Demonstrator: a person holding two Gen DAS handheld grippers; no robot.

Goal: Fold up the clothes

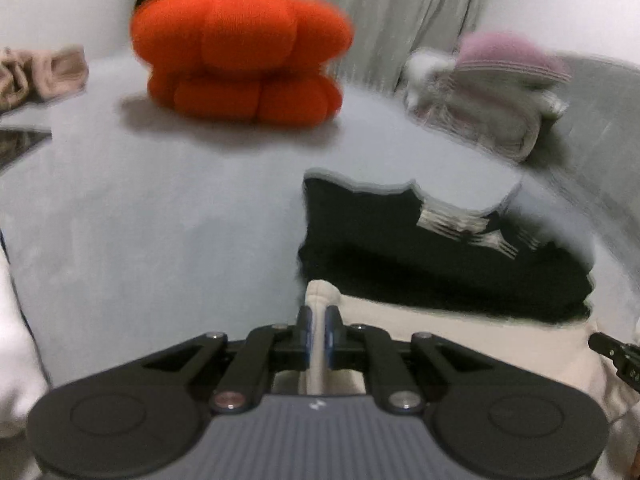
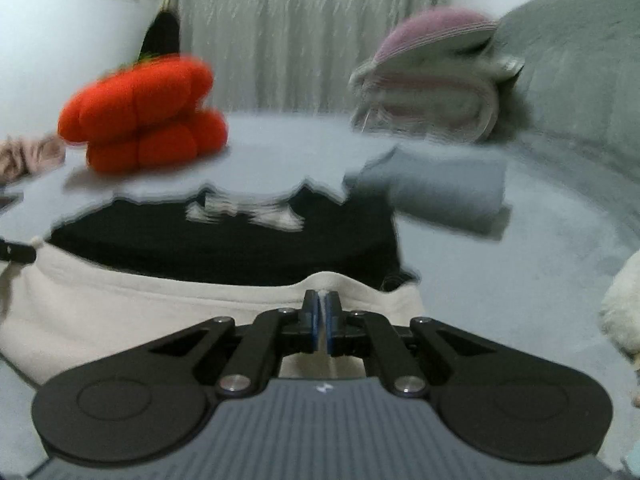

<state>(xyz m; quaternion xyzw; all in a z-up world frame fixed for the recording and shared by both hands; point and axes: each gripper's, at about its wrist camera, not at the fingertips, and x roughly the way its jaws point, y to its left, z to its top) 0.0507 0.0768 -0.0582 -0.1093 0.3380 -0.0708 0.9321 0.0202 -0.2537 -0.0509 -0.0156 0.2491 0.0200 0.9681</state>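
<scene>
- Both tongs are pinched on cloth: our left gripper [image 1: 319,330] has its blue pads pressed onto a bunched corner of the cream garment [image 1: 460,328], and our right gripper [image 2: 320,322] has its pads nearly together on a thin fold of the same cream edge.
- Between the two grips the cream edge runs taut across the near side, and we hold it over a black garment [image 2: 224,244] with a white print, which lies flat on the grey sofa seat [image 1: 160,220].
- We judge the fold to be midway: the cream edge is carried partway, but the piece is not yet laid down or squared, and both views are blurred by motion.
- Further back, a folded grey-blue garment [image 2: 448,196] lies on the seat near the black one, so some folding looks done.
- A crumpled beige cloth [image 1: 44,72] at the far left appears unfolded and may remain to do.
- An orange pumpkin plush [image 1: 240,52] and a pink-and-white plush [image 1: 492,92] sit at the back, well apart from our work.
</scene>
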